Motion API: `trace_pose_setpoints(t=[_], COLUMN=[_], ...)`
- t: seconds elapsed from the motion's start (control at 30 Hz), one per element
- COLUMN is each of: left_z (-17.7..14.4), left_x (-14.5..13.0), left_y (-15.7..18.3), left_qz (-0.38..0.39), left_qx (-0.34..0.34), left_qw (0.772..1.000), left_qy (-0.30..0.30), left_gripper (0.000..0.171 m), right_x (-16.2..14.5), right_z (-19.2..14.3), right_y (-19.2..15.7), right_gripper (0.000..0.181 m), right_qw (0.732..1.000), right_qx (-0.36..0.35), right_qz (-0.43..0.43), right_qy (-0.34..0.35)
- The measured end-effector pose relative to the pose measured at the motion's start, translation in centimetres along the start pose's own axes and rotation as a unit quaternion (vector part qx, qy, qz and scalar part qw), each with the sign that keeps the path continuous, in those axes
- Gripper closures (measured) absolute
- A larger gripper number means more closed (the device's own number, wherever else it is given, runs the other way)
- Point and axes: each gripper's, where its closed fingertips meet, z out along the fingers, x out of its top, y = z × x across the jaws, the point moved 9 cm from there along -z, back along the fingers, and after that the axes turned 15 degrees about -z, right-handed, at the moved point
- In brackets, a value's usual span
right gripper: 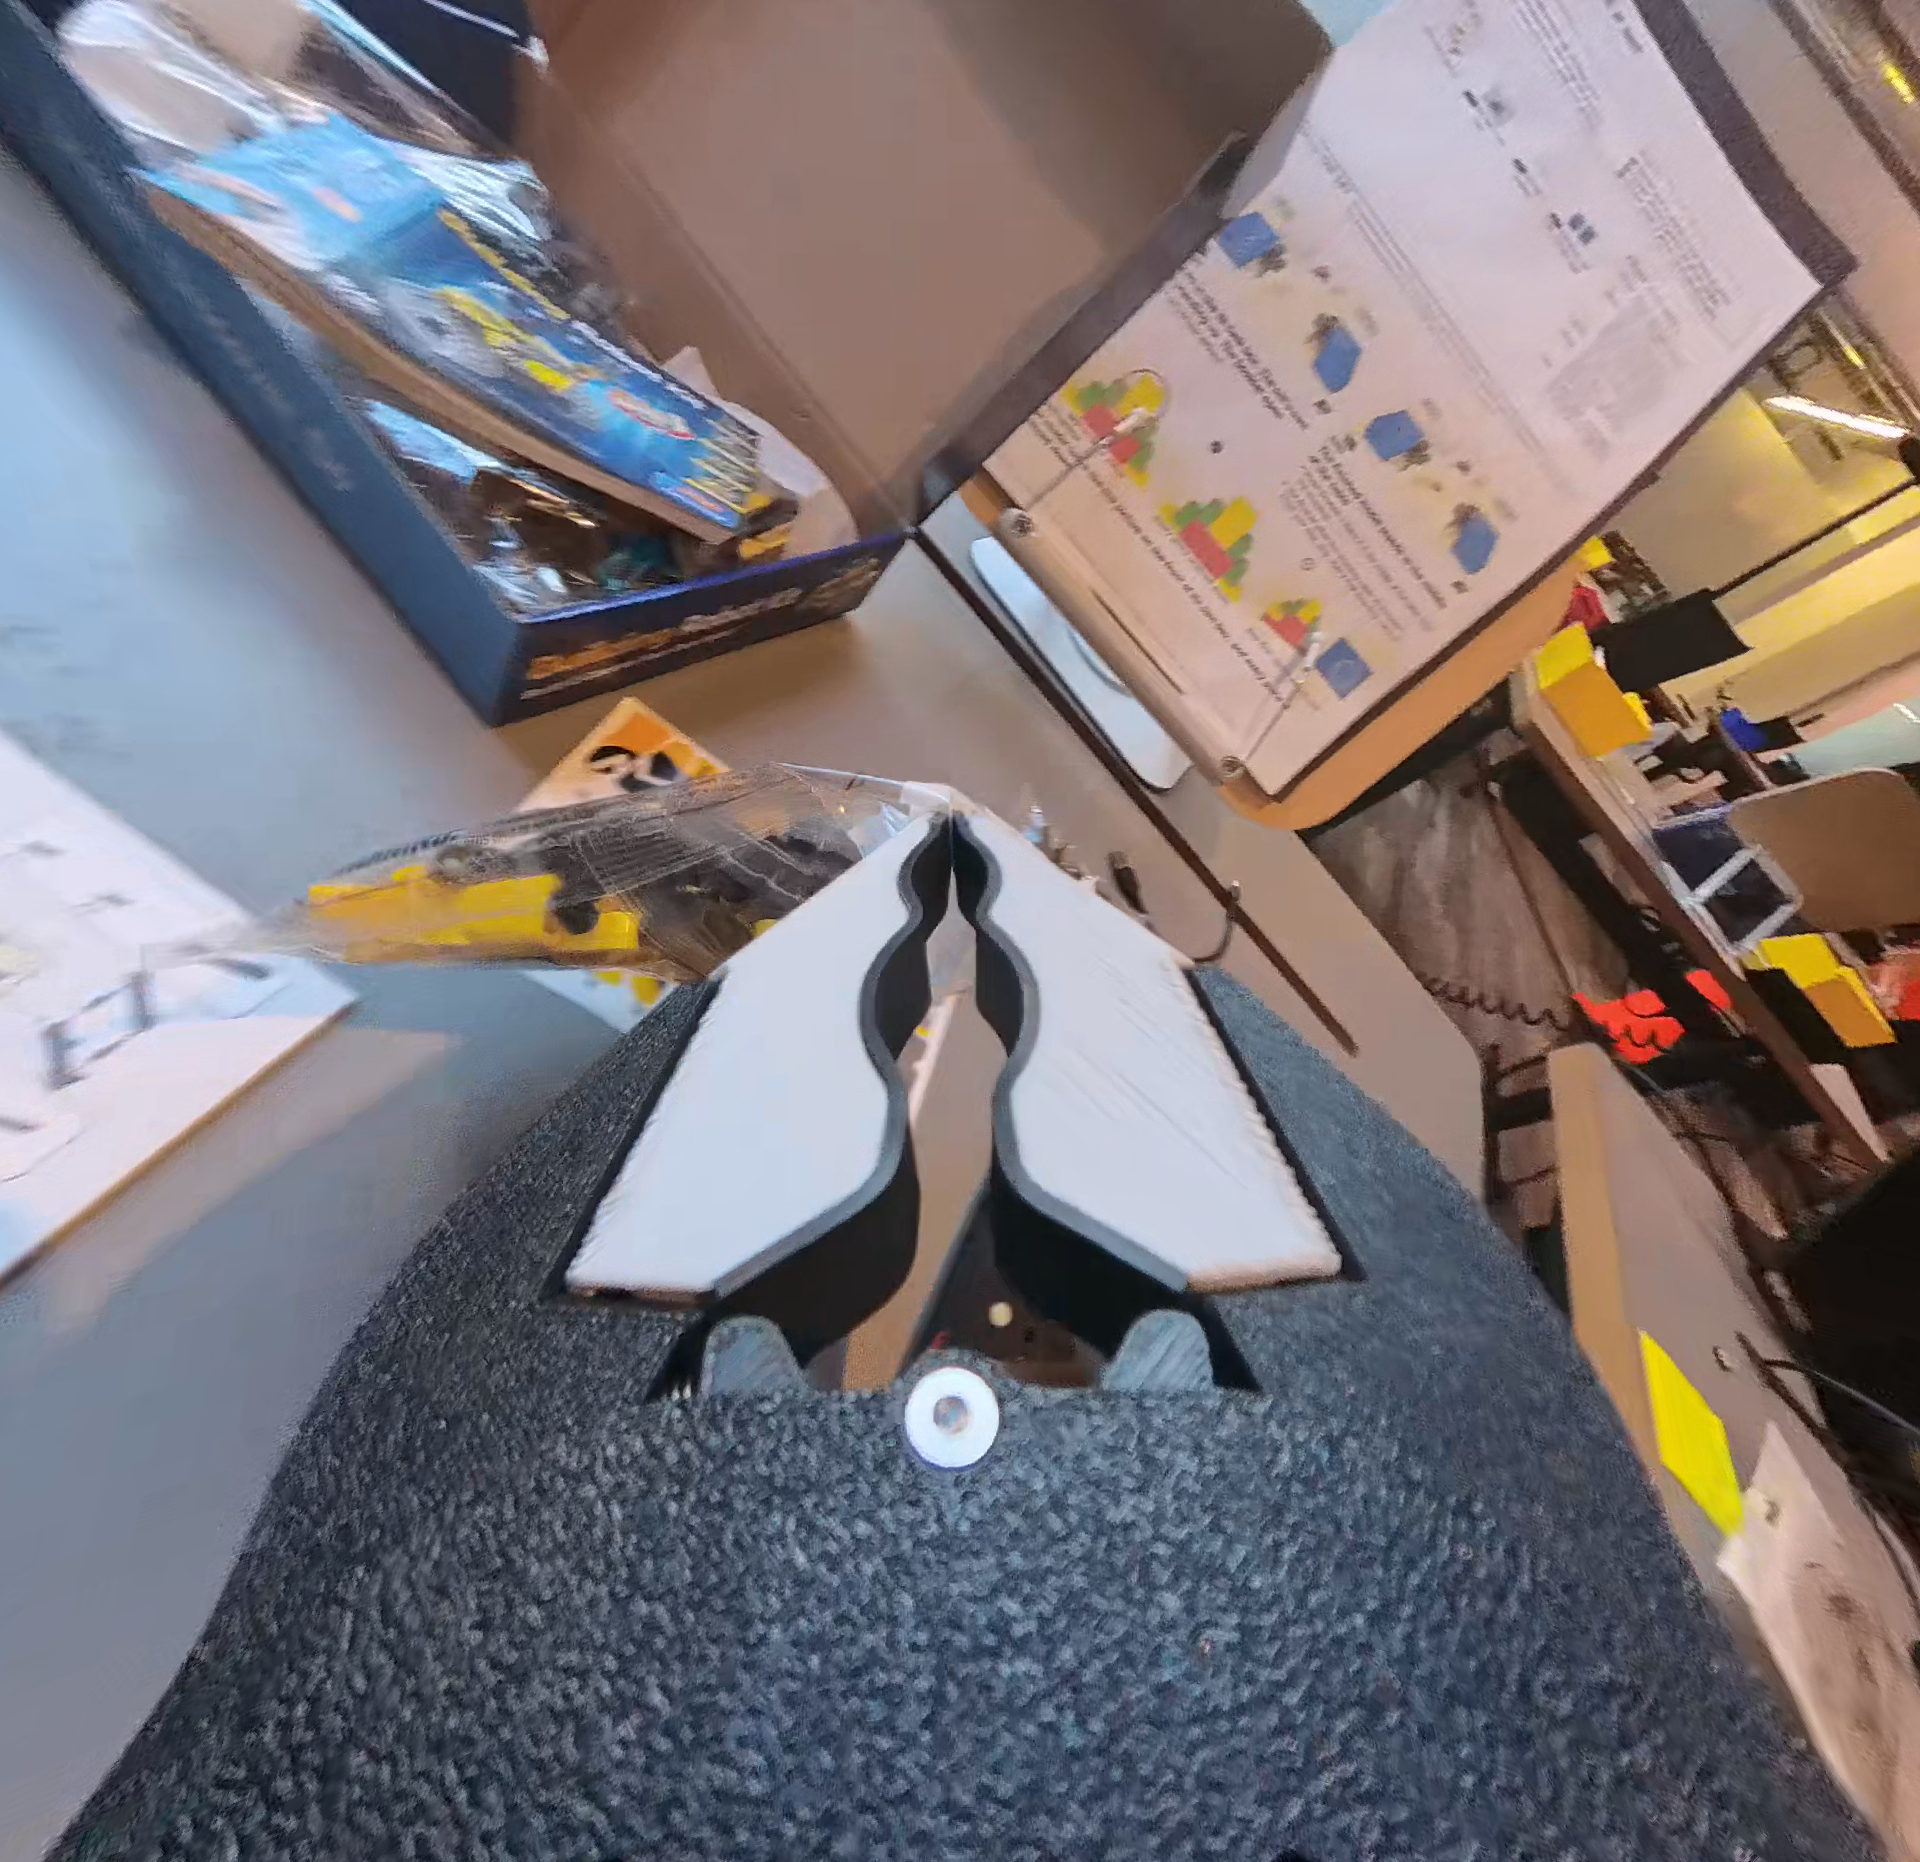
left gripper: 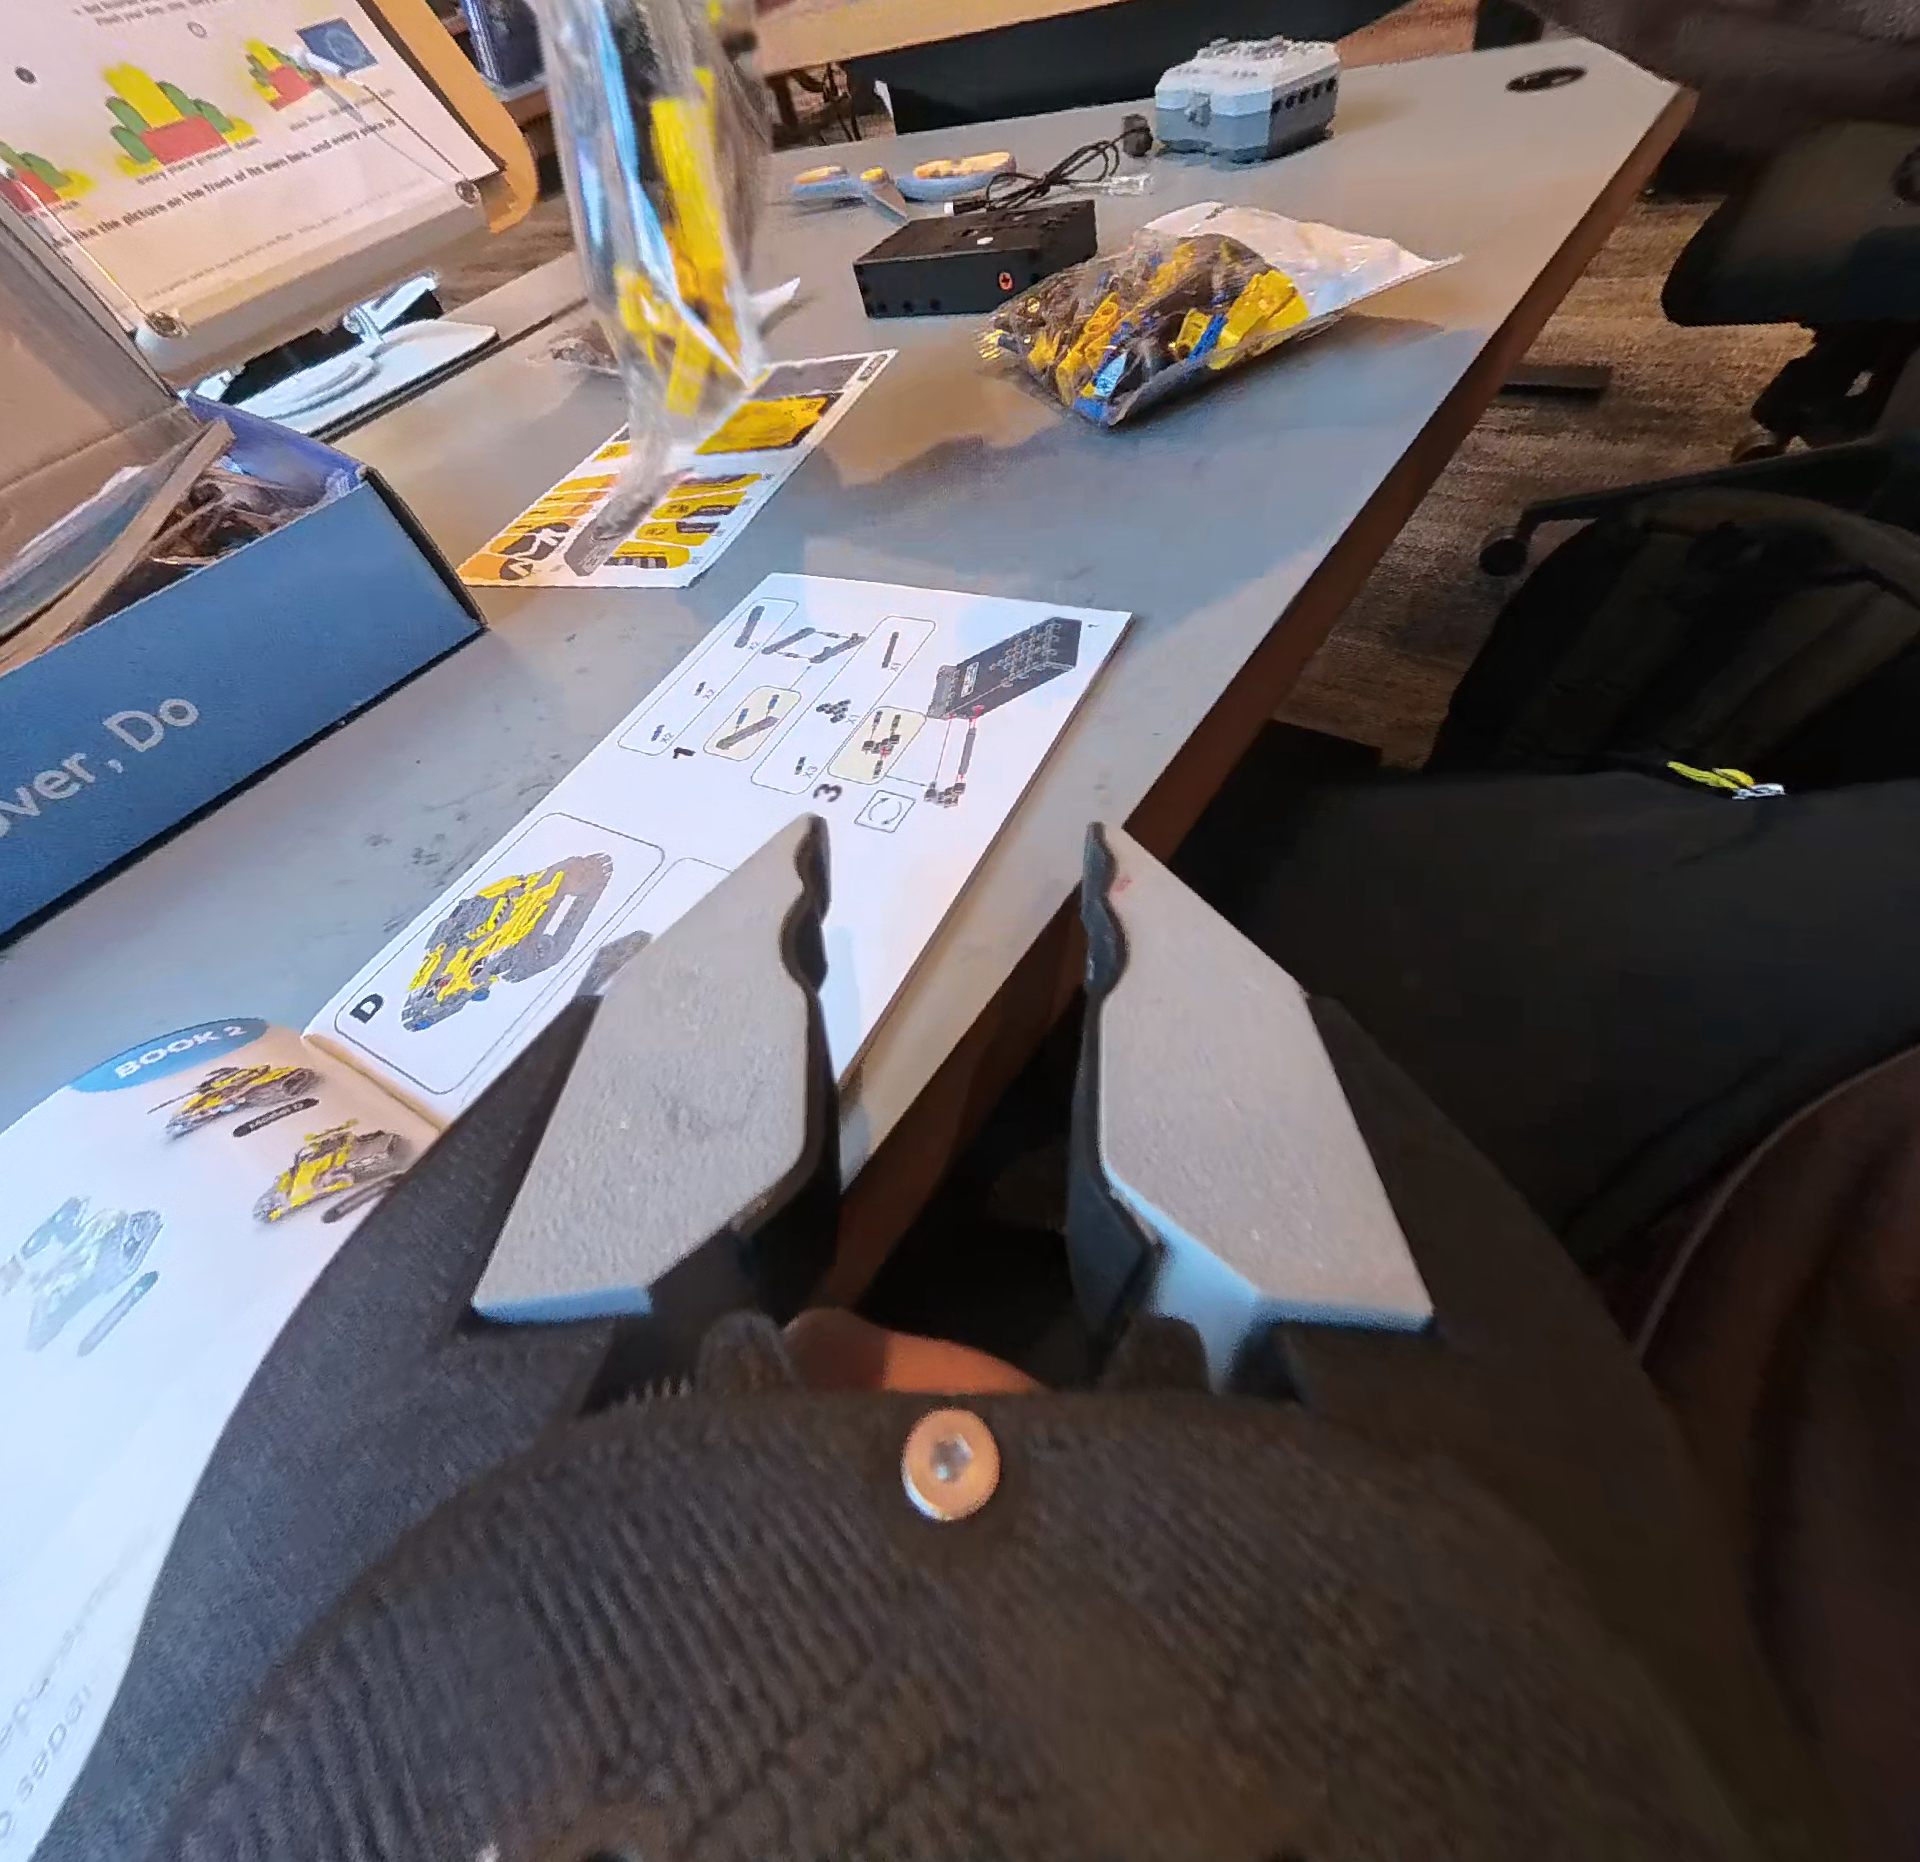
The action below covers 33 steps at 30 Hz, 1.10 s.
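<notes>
My right gripper [right gripper: 951, 825] is shut on the top edge of a clear plastic bag [right gripper: 540, 903] of yellow and black building pieces. The bag hangs in the air above the grey table [right gripper: 156, 586]. The same bag [left gripper: 665, 202] shows blurred in the left wrist view, hanging over a yellow and black sheet [left gripper: 686, 472]. My left gripper [left gripper: 951, 856] is open and empty. It hovers over the table's near edge, just above an open white instruction booklet [left gripper: 727, 804].
An open blue box [left gripper: 229, 669] with bagged parts stands at the left; it also shows in the right wrist view [right gripper: 436, 524]. A second bag of pieces [left gripper: 1174, 326], a black box [left gripper: 977, 254] and a grey block [left gripper: 1247, 98] lie farther back. A standing instruction board [right gripper: 1403, 358] is behind. Some 30 cm of space lies between my two pairs of fingers.
</notes>
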Motion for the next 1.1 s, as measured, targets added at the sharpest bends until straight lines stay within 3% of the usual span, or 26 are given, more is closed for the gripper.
trace_pose_setpoints(t=[0.27,0.5,0.6,0.73,0.87,0.97,1.1], left_z=[0.1,-0.1,-0.1,0.0,0.0,-0.4,-1.9], left_x=[-0.2,-0.2,-0.3,-0.3,-0.2,-0.1,-0.4], left_y=[0.2,0.2,0.4,0.8,0.9,0.8,0.4], left_qz=[0.003,-0.010,-0.016,-0.018,-0.018,-0.013,-0.019], left_qx=[-0.006,-0.014,-0.023,-0.029,-0.031,-0.033,-0.040], left_qw=[1.000,1.000,1.000,0.999,0.999,0.999,0.999], left_qy=[-0.005,-0.005,-0.010,-0.014,-0.014,-0.013,-0.008], left_gripper=[0.125,0.125,0.124,0.123,0.122,0.119,0.117], right_x=[-1.6,-8.2,-9.6,-7.9,-4.2,-2.5,-1.4], right_z=[3.5,4.3,2.7,-0.4,-1.7,-1.2,0.1], right_y=[4.8,-0.4,-1.5,-1.8,-5.9,-9.9,-13.8], right_gripper=[0.181,0.179,0.158,0.144,0.135,0.130,0.120], right_qw=[0.999,0.982,0.972,0.970,0.926,0.911,0.908], right_qx=[-0.039,0.092,0.119,0.146,0.307,0.375,0.414], right_qz=[0.021,0.072,0.112,0.171,0.217,0.163,0.058], right_qy=[-0.031,-0.149,-0.168,-0.091,0.038,0.059,0.038])
